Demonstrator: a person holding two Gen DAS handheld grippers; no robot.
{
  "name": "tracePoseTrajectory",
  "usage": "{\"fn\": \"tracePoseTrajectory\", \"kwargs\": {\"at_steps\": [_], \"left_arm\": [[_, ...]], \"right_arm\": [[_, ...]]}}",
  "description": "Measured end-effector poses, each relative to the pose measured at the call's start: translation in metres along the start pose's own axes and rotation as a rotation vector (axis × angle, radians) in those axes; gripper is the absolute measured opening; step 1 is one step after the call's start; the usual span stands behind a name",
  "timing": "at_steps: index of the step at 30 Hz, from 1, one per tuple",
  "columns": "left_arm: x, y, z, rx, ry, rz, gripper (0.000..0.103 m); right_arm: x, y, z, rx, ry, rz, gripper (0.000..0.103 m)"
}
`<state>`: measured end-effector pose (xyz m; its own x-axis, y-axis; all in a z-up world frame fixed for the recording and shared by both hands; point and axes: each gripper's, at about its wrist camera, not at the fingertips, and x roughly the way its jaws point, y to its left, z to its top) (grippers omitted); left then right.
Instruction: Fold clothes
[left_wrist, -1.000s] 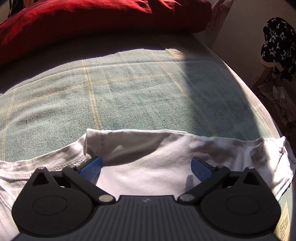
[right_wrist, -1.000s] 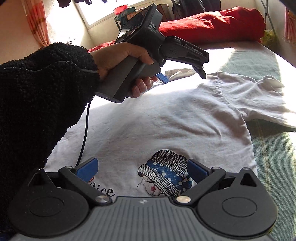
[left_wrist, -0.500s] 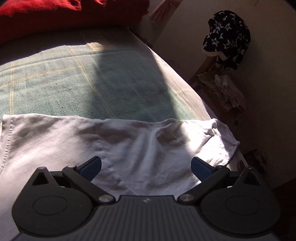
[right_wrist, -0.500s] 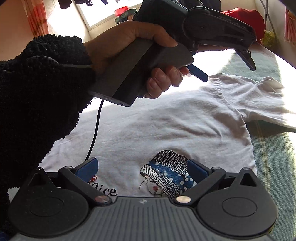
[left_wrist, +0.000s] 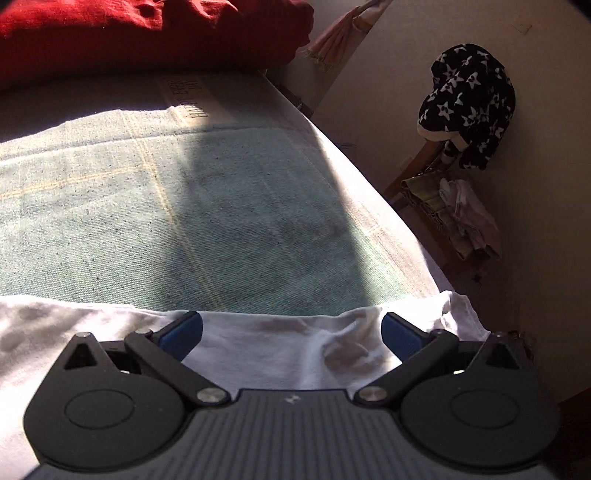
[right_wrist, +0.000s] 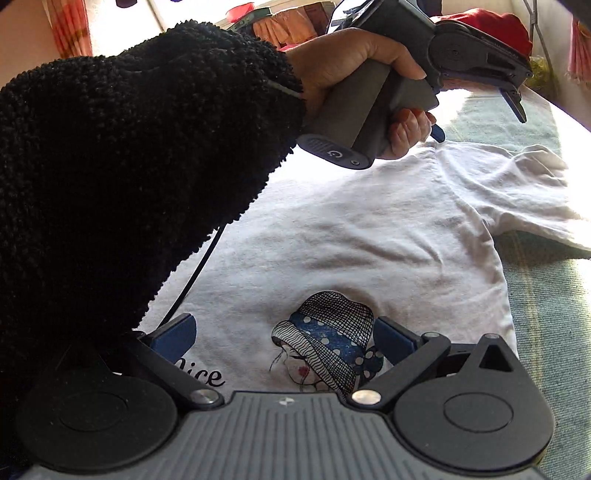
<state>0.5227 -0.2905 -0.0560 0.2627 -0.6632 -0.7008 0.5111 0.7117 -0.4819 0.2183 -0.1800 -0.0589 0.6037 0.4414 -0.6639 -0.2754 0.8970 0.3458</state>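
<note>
A white T-shirt (right_wrist: 369, 236) lies flat on the bed, print side up, with a hat-wearing figure (right_wrist: 325, 343) and dark lettering on it. My right gripper (right_wrist: 284, 334) hovers open low over that print. A hand in a black fleece sleeve (right_wrist: 129, 177) holds my left gripper (right_wrist: 476, 118), open, above the shirt's far shoulder. In the left wrist view my left gripper (left_wrist: 291, 332) stands open over the rumpled sleeve (left_wrist: 332, 343) near the bed's right edge, nothing between its fingers.
A green checked bedspread (left_wrist: 184, 221) covers the bed. A red duvet (left_wrist: 147, 33) lies at the head. Beyond the right edge stands a chair with a star-patterned garment (left_wrist: 469, 107) and folded cloths (left_wrist: 461, 214). A window (right_wrist: 192, 22) is behind.
The left gripper has travelled right along the shirt's top edge to the sleeve by the bed's side, and its hand and sleeve now fill more of the right view. The right gripper has barely moved.
</note>
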Motion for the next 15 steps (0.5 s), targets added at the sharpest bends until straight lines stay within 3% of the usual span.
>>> {"fn": "tracePoseTrajectory", "kwargs": {"at_steps": [3, 7, 11, 15], "left_arm": [[0.004, -0.015, -0.007, 0.048, 0.070, -0.092, 0.102], [0.033, -0.019, -0.017, 0.055, 0.168, -0.148, 0.102], [0.047, -0.005, -0.004, 0.046, 0.077, -0.091, 0.102], [0.045, 0.012, 0.012, -0.006, 0.002, 0.016, 0.102]], "right_arm": [[0.000, 0.004, -0.001, -0.014, 0.004, -0.003, 0.103], [0.004, 0.005, -0.001, -0.023, 0.004, -0.013, 0.103], [0.006, 0.002, 0.001, -0.007, 0.002, -0.010, 0.103], [0.008, 0.001, 0.001, -0.010, 0.002, -0.019, 0.103]]}}
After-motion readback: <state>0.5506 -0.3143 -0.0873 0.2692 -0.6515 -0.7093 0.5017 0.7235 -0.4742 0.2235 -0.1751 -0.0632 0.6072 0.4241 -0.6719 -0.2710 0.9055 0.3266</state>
